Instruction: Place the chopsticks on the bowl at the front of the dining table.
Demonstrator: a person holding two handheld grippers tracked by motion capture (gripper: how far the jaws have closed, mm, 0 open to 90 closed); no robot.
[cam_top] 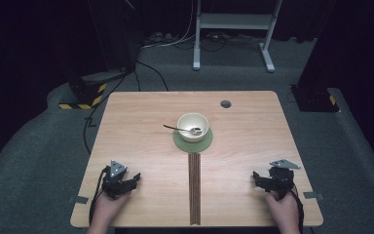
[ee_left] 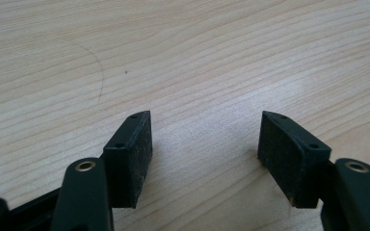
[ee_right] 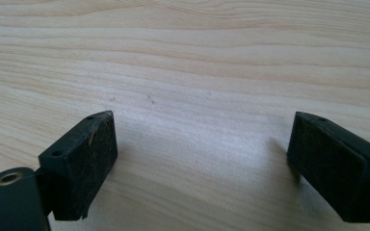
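Note:
A cream bowl (cam_top: 193, 126) stands on a round green mat (cam_top: 193, 142) near the middle of the wooden table (cam_top: 141, 146). A metal spoon (cam_top: 180, 129) lies in the bowl, its handle sticking out to the left. My left gripper (cam_top: 137, 177) rests on the table near the front left, held by a hand, jaws apart. In the left gripper view its gripper (ee_left: 204, 139) is open over bare wood. My right gripper (cam_top: 254, 176) rests near the front right, also held by a hand. The right gripper (ee_right: 200, 154) stands open with nothing between its pads.
A dark inlaid strip (cam_top: 194, 187) runs from the mat to the table's front edge. A grey round cap (cam_top: 225, 104) sits in the tabletop at the back right. Behind the table stand a white frame (cam_top: 233, 29) and cables on the grey floor.

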